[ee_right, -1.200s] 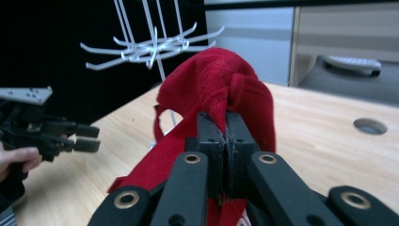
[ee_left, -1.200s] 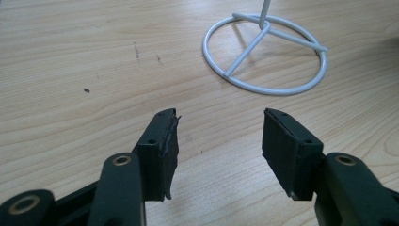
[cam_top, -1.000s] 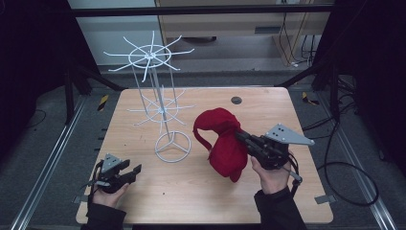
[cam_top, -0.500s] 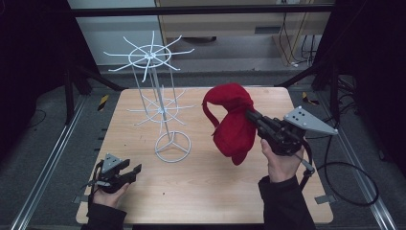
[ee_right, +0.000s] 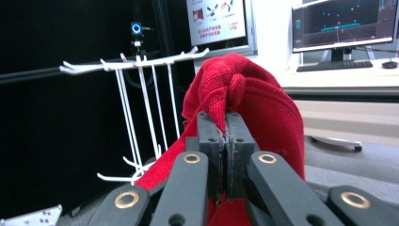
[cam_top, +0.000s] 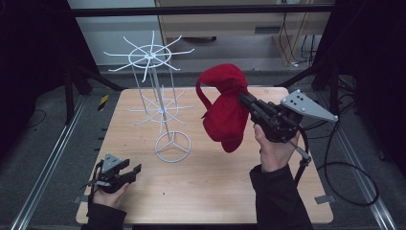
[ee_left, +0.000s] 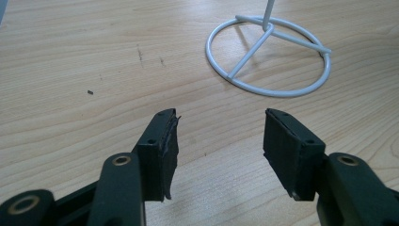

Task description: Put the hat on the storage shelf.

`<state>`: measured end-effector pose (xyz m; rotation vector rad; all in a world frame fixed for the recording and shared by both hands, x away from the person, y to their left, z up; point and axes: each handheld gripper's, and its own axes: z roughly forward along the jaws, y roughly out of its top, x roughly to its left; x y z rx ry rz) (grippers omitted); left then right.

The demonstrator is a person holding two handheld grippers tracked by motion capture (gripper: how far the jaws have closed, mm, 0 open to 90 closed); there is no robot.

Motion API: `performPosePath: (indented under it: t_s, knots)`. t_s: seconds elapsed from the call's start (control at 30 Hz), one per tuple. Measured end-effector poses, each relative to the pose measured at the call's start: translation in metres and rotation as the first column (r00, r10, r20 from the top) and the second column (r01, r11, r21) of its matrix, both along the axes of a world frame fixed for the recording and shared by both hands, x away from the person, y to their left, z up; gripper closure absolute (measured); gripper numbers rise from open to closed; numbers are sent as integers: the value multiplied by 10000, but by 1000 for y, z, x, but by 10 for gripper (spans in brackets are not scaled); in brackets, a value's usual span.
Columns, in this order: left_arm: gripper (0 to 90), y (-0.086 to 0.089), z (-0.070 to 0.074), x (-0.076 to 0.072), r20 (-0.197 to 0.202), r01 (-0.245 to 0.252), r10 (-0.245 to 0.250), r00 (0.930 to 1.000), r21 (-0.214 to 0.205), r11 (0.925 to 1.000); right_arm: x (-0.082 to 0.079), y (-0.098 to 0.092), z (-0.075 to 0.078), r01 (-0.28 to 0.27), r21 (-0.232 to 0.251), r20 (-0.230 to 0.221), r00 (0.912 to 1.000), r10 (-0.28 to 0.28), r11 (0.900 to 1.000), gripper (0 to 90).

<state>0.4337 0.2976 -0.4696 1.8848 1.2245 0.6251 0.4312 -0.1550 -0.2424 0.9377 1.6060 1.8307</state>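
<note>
A red knitted hat (cam_top: 225,108) hangs in the air over the right half of the table, and my right gripper (cam_top: 245,99) is shut on a fold of it. In the right gripper view the jaws pinch the red hat (ee_right: 263,108) tight, with the white wire rack (ee_right: 141,94) behind it to the left. The white wire rack (cam_top: 160,100) stands on its ring base left of the hat, with two tiers of hooks. My left gripper (cam_top: 131,172) rests low at the table's front left, open and holding nothing. The left gripper (ee_left: 219,136) points at the rack's ring base (ee_left: 268,56).
The wooden table (cam_top: 201,191) has bare surface at the front and middle. A small dark disc (cam_top: 235,92) lies near the far edge, partly behind the hat. Black frame bars and cables surround the table. Monitors (ee_right: 343,23) stand on a desk beyond.
My right gripper has risen with the red hat, lifting it from near the tabletop to about the height of the rack's upper hooks. The left gripper has stayed where it was.
</note>
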Motion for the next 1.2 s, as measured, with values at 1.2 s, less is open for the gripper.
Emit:
performPosePath:
  t_s: [1.2]
  knots:
    - [452, -1, 0, 0, 19, 53, -53, 10000, 53, 10000, -6, 37, 89, -879, 786, 1523, 9855, 751, 9930, 881]
